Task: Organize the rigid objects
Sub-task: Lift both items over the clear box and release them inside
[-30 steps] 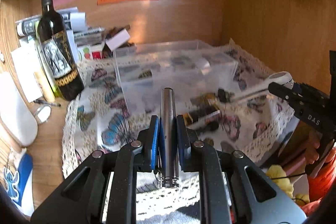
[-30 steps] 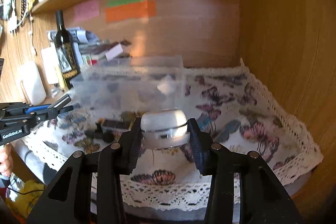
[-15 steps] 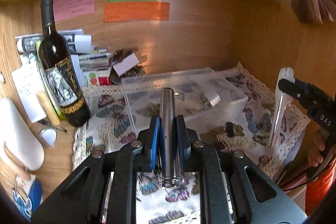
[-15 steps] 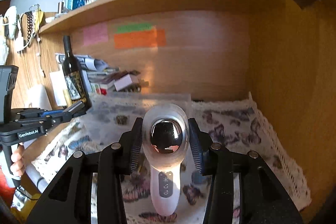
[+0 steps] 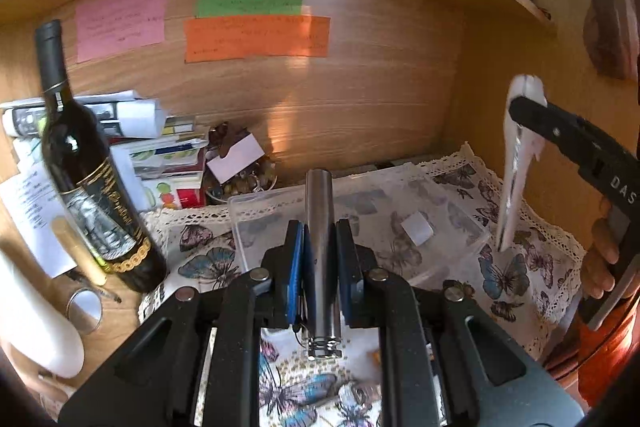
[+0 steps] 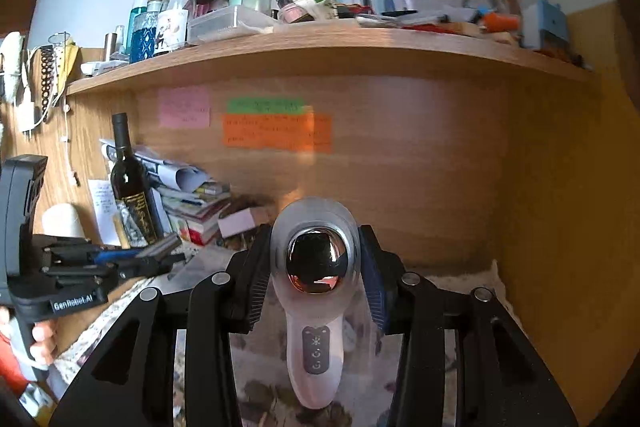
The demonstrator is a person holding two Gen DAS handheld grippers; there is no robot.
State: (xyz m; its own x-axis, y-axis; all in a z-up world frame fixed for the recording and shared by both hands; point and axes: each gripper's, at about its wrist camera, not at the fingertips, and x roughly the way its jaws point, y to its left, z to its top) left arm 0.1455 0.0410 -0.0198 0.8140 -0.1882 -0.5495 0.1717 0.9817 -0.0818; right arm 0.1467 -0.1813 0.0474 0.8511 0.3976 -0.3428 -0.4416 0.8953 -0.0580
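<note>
My left gripper (image 5: 319, 259) is shut on a silver metal tube (image 5: 320, 227) that points forward above a clear plastic organiser box (image 5: 400, 223) on the butterfly cloth (image 5: 516, 267). My right gripper (image 6: 316, 267) is shut on a white handheld massager (image 6: 316, 311) with a round chrome head, held upright with its handle hanging down. The massager also shows in the left wrist view (image 5: 516, 163), raised at the right above the cloth. The left gripper shows in the right wrist view (image 6: 160, 251), low at the left.
A dark wine bottle (image 5: 88, 179) stands left of the box, with stacked papers and books (image 5: 152, 155) behind it. A round mirror (image 5: 84, 309) lies on the desk. Wooden walls close the back and right. A cluttered shelf (image 6: 320, 39) runs overhead.
Both grippers have risen and tilted upward. The massager has swung from lying low over the cloth to upright, well above it. The tube is still held, now higher over the box.
</note>
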